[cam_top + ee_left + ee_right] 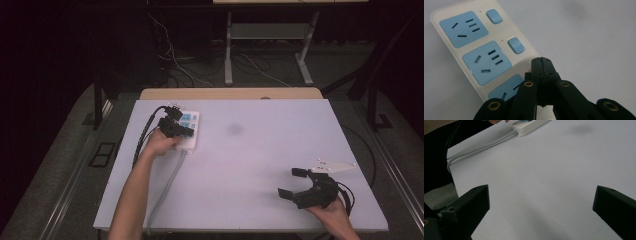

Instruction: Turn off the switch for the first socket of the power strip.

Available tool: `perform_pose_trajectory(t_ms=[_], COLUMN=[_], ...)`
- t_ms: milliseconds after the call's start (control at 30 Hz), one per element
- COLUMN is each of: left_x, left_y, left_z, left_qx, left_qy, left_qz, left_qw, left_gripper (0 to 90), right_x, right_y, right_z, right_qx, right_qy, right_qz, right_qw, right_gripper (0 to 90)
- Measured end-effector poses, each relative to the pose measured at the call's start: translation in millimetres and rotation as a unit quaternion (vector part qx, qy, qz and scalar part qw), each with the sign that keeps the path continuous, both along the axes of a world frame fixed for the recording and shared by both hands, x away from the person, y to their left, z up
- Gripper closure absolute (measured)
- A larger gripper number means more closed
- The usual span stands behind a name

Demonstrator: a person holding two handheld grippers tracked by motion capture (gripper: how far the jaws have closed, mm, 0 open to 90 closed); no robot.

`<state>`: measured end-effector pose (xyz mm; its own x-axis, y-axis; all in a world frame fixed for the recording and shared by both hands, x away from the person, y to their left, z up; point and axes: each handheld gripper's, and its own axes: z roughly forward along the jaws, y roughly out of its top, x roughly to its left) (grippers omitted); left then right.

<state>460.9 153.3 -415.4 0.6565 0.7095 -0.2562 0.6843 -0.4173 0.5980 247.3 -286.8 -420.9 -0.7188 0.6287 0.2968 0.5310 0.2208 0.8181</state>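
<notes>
1. The power strip (486, 50) lies flat near the table's (260, 165) far left corner, sockets up, its grey cord (167, 187) running back toward my side. Lying flat keeps its blue switches (516, 45) facing up where a tip can press them.
2. I have the left gripper (541, 65) clenched with nothing between the jaws. Pressed together they make one blunt point, which I judge suits poking a switch better than spread jaws would.
3. That tip sits over the strip's near right edge, just below the middle switch, where the third switch should be; whether it touches, I cannot tell.
4. The right gripper (296, 184) rests well apart at the near right, jaws wide and released, aimed across bare table at the strip, kept clear of the work.
5. A white plastic piece (334, 166) lies just beyond it, untouched.
</notes>
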Motion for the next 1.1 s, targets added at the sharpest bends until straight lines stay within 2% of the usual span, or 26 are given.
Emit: perform_pose_trajectory(t_ms=[133,167,400,500,567,600,633,667,733,767,1100], left_x=[-2.5,-3.4,-4.3,-5.0,-5.5,-5.9,-6.5,-6.9,-7.7,-8.1,-13.5], left_y=[0.4,0.1,-7.9,-6.4,-3.3,-2.7,-1.7,0.6,5.0,6.3,16.7], left_z=[-1.1,-1.0,1.0,2.2,5.9,6.1,5.5,5.6,8.0,9.9,25.5], left_qx=[-0.003,-0.002,0.023,0.024,0.016,0.031,0.036,0.030,0.008,0.005,-0.001], left_qy=[-0.010,-0.012,-0.026,-0.023,-0.026,-0.029,-0.028,-0.027,-0.032,-0.035,-0.057], left_qz=[0.002,0.009,0.029,0.022,0.025,0.023,0.021,0.018,0.026,0.030,0.045], left_qw=[0.9999,0.9999,0.9990,0.9992,0.9992,0.9988,0.9987,0.9990,0.9991,0.9989,0.9974], left_gripper=[89.9,89.9,89.8,89.8,89.8,89.8,89.8,89.7,89.7,89.8,89.7], right_x=[0.3,0.3,1.2,1.5,1.7,1.9,2.1,2.1,2.0,2.0,2.4], right_y=[-1.2,-1.2,-2.0,-3.0,-3.3,-3.4,-3.4,-3.1,-3.1,-3.1,-3.4], right_z=[-0.2,-0.2,-0.4,-0.4,-0.5,-0.5,-0.6,-0.7,-0.6,-0.6,-0.7], right_qx=[0.000,0.000,0.001,0.002,0.002,0.002,0.002,0.001,0.001,0.001,0.003], right_qy=[0.000,0.000,-0.001,-0.001,-0.001,-0.001,0.000,0.000,-0.001,-0.001,0.000], right_qz=[-0.002,-0.002,-0.005,-0.005,-0.005,-0.005,-0.005,-0.005,-0.005,-0.005,-0.007], right_qw=[1.0000,1.0000,1.0000,1.0000,1.0000,1.0000,1.0000,1.0000,1.0000,1.0000,1.0000], right_gripper=[0.6,0.6,0.6,0.6,0.6,0.6,0.6,0.6,0.6,0.6,0.5])
